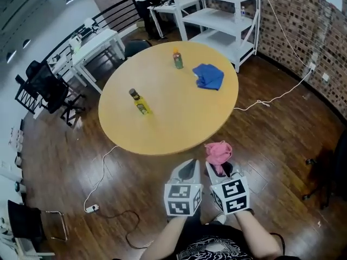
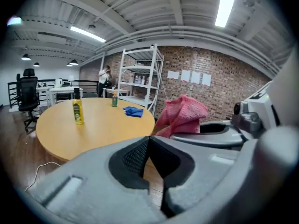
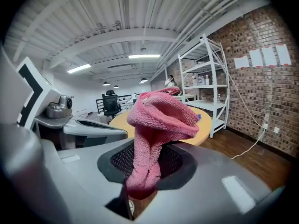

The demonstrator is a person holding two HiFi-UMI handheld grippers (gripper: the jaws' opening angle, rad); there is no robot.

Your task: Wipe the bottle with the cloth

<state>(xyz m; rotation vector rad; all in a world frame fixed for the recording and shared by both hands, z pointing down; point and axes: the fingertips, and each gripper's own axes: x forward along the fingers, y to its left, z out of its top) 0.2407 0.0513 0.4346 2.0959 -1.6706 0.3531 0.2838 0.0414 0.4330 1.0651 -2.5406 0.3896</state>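
Round table [image 1: 162,129], 2 bottles on it. Yellow bottle [image 1: 140,102] upright on the table's 9 o'clock side, at 11 o'clock from both grippers and well apart from them. Green bottle [image 1: 177,59] upright at the far edge, 12 o'clock. Left gripper [image 1: 188,168] off the near edge, jaws clenched together on nothing. Blue cloth [image 1: 209,76] bunched at 1 o'clock. Right gripper [image 1: 216,169] just beside the left, clamped on the pink cloth [image 1: 218,151], which stands up out of its jaws.

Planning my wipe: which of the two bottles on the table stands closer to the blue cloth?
The green bottle, with the orange cap, just beside the blue cloth. The yellow bottle stands well apart from it, nearer you.
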